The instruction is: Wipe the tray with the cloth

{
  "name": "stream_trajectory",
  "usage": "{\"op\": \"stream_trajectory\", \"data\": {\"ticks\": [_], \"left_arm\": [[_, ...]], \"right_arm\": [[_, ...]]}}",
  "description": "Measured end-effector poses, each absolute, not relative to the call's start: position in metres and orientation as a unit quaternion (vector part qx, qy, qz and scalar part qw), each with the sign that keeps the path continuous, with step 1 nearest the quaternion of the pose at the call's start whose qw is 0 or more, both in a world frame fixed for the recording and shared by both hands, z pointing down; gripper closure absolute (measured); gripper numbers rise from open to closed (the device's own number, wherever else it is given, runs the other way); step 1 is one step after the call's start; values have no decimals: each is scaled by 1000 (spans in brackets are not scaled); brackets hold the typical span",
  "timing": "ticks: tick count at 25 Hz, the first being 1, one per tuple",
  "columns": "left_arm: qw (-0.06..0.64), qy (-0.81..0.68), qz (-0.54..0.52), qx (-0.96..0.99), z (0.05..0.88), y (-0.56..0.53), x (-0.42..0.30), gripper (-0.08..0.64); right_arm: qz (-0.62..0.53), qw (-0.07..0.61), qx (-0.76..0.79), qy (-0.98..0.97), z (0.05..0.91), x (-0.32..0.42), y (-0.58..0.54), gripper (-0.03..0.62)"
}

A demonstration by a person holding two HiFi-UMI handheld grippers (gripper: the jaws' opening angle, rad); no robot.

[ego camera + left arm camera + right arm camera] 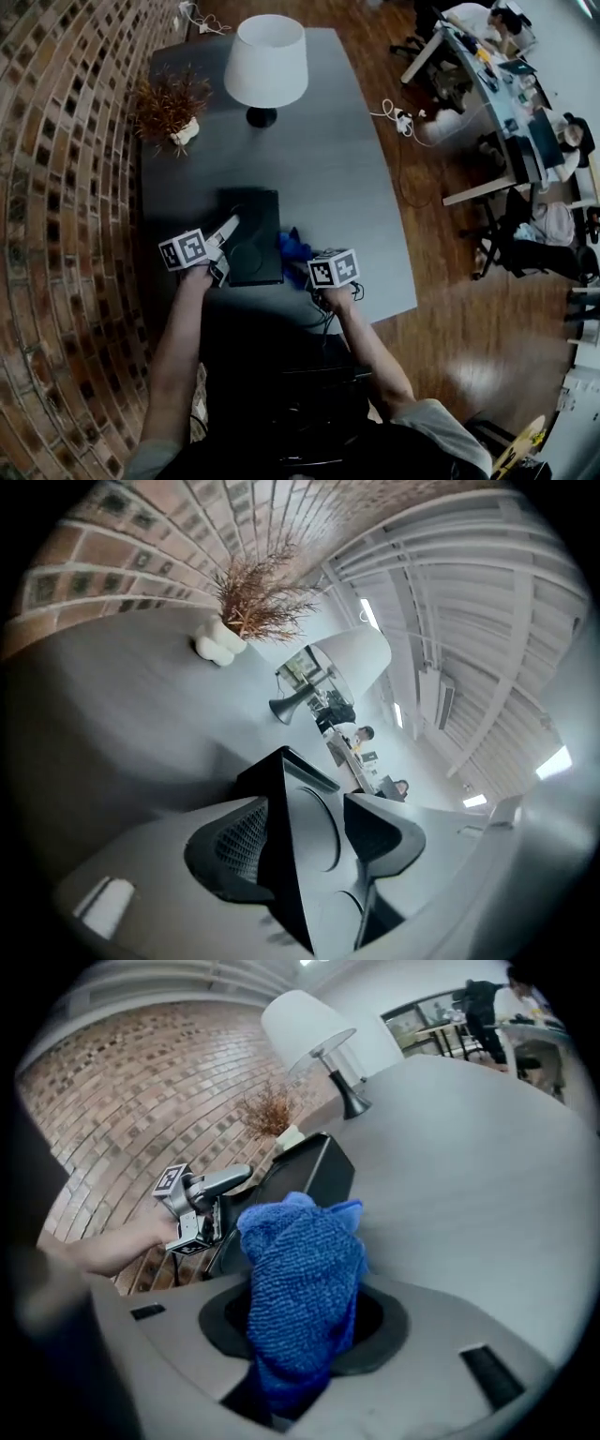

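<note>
A black tray [253, 239] lies on the grey table [347, 197] in front of me. My left gripper [228, 228] reaches over its left rim. In the left gripper view the jaws [307, 836] straddle the tray's [281, 780] wall and corner; one pad sits against the outside, the other hangs over the inside with a gap. My right gripper [298, 262] stands at the tray's right side, shut on a bunched blue cloth [292, 247]. The cloth [300, 1279] sticks up between that gripper's jaws [305, 1321], with the tray [314, 1180] and left gripper [239, 1177] beyond it.
A white-shaded lamp [266, 61] and a dried plant in a white vase [173, 108] stand at the table's far end. A brick wall [56, 187] runs along the left. On the right, wooden floor, a power strip [403, 119] and desks with seated people.
</note>
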State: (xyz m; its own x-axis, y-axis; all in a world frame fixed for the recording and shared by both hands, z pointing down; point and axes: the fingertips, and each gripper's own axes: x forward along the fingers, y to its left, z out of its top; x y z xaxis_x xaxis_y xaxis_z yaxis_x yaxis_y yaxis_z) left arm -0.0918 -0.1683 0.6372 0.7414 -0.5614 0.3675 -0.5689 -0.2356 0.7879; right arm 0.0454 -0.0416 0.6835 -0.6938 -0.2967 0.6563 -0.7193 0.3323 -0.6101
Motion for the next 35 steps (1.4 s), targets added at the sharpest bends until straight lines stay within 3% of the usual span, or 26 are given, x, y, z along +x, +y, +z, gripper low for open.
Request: {"op": "stream_trajectory", "data": {"ticks": [9,15,24,30,35], "left_arm": [[486,-328,47,809,603,-54,-96,348],[468,-326,89,817,617,-8,-73,348],[459,-332,74,821,616,-20,-67,365],[450,-336,80,824,617,-19,-65,365],[450,-339,82,822,616,-16,-61,365]], "right_arm": [[435,103,423,-788,646,92,-168,445],[515,37,398,-758,667,68,-223,446],[497,124,313,-800,671,60,-106,445],[455,69,444,-769,670,102,-195,445],[449,122,401,-789,693,65,-221,448]]}}
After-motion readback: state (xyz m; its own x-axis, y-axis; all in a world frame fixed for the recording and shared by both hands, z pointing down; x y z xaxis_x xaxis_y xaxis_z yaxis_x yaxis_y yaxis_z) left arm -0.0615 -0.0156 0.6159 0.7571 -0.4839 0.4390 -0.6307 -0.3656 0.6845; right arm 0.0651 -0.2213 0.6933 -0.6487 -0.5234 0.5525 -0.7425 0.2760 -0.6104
